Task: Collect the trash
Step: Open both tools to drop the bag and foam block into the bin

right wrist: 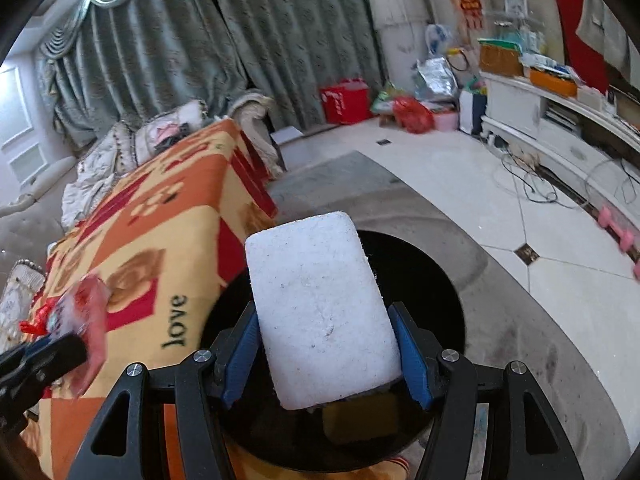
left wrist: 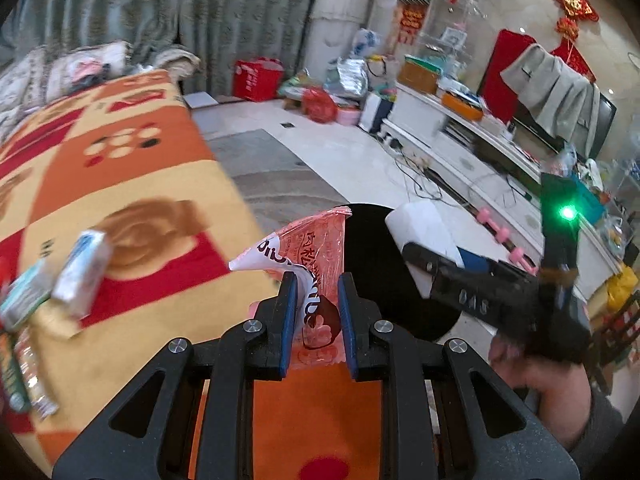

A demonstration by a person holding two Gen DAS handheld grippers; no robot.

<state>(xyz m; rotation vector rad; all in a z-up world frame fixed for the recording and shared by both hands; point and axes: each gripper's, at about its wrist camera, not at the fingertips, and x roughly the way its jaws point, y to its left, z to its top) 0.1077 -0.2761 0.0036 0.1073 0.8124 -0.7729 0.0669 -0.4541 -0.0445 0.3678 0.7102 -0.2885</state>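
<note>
Where both loads hang over the round black bin (right wrist: 432,280) beside the blanket-covered table (left wrist: 132,184), we judge each light: left tongs (left wrist: 318,300) pinch a thin, crinkly pink plastic wrapper (left wrist: 308,248) at its lower edge; right tongs (right wrist: 324,356) clamp a stiff, crumbly white foam block (right wrist: 320,312) across its width.

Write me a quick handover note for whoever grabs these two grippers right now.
Left gripper: shut on a pink plastic wrapper, near the table edge beside the black bin.
Right gripper: shut on a white foam block, held directly over the bin's opening.
Done: both pieces picked up. A yellow item seems to lie in the bin already.
Left: release the block, then the wrapper, into the bin. Small packets are on the orange patterned tablecloth; collect whichever are trash.
</note>
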